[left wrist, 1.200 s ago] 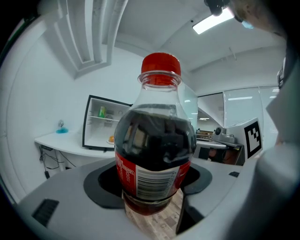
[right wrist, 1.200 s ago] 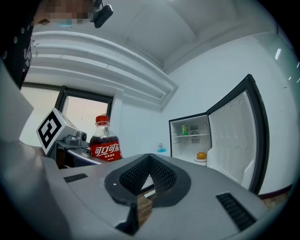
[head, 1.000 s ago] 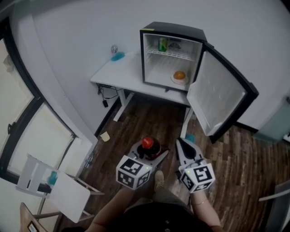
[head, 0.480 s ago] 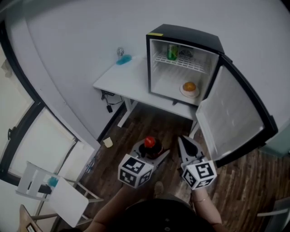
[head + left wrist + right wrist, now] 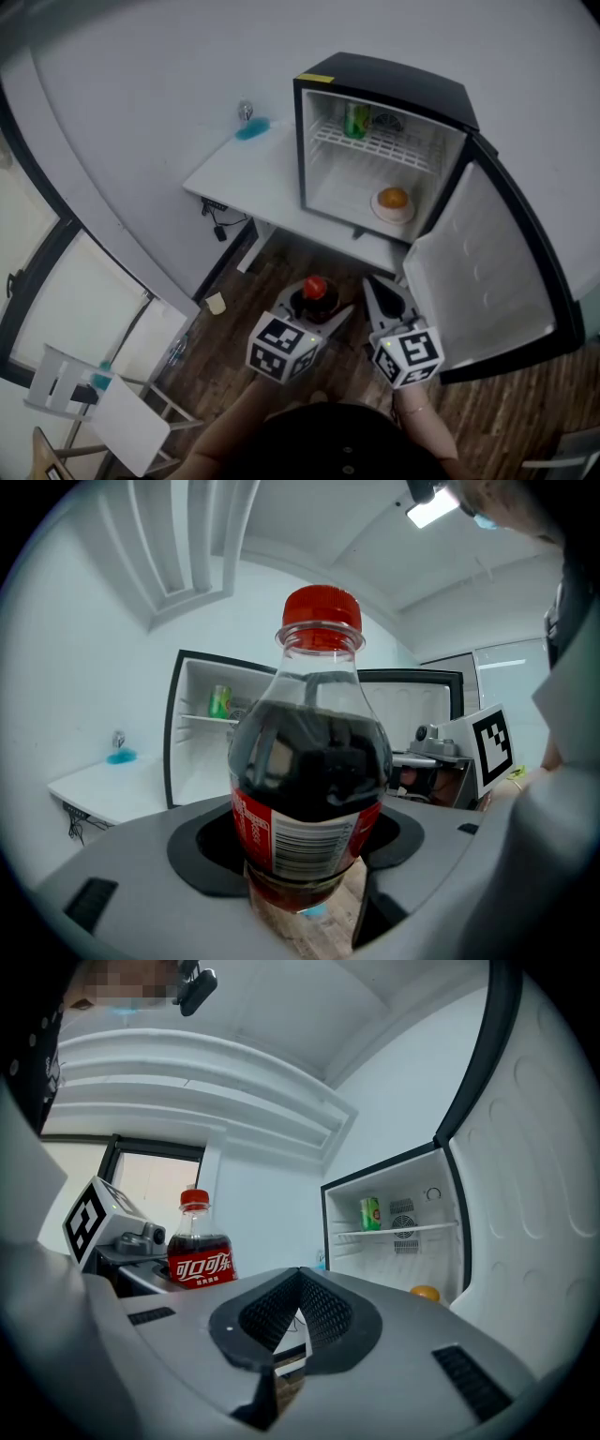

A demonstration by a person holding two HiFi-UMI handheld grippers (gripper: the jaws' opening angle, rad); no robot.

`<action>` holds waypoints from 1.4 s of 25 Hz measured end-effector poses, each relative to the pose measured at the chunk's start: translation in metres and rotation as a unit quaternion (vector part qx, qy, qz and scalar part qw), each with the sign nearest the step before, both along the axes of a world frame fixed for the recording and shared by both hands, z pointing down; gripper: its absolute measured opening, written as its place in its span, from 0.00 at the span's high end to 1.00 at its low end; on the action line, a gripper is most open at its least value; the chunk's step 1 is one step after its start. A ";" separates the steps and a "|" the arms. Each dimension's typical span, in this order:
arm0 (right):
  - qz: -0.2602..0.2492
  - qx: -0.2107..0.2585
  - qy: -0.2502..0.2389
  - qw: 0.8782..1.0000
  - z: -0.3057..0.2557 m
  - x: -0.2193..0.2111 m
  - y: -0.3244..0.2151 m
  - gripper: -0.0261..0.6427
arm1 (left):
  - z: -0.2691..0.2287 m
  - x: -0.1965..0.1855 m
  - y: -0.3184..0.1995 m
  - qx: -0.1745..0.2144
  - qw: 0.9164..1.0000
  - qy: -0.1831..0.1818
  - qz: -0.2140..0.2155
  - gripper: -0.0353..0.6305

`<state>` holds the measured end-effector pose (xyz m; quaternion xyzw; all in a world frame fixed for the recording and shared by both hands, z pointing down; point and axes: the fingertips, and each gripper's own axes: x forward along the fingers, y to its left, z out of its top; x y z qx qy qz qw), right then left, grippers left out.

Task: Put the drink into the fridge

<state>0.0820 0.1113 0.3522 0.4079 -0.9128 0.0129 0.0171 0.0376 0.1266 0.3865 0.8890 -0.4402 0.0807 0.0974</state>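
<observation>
Standing upright, the bottle point(image 5: 312, 771) is held above the floor, on the near side of the open fridge point(image 5: 384, 80) that sits on the far table point(image 5: 244, 173). Nearly full of dark drink, it should feel weighty, stiff and a little slick, so a hold low on the body looks safer than the neck. That is where the left gripper point(image 5: 314, 307) is clamped, on the labelled lower part, while the right gripper point(image 5: 298, 1283) just to its right has its jaws pressed together on nothing

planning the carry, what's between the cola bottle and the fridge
Head view: only bare wood floor and the front edge of the white table lie between the cola bottle and the open fridge.
</observation>
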 end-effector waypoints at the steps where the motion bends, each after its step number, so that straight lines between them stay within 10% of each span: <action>1: -0.002 0.000 0.001 1.000 0.001 0.000 -0.005 0.95 | 0.001 0.001 -0.005 -0.003 1.000 0.001 0.000 0.47; 35: 0.042 -0.007 -0.002 0.999 0.014 -0.009 -0.131 0.95 | 0.022 -0.018 -0.135 -0.029 0.999 0.004 0.018 0.47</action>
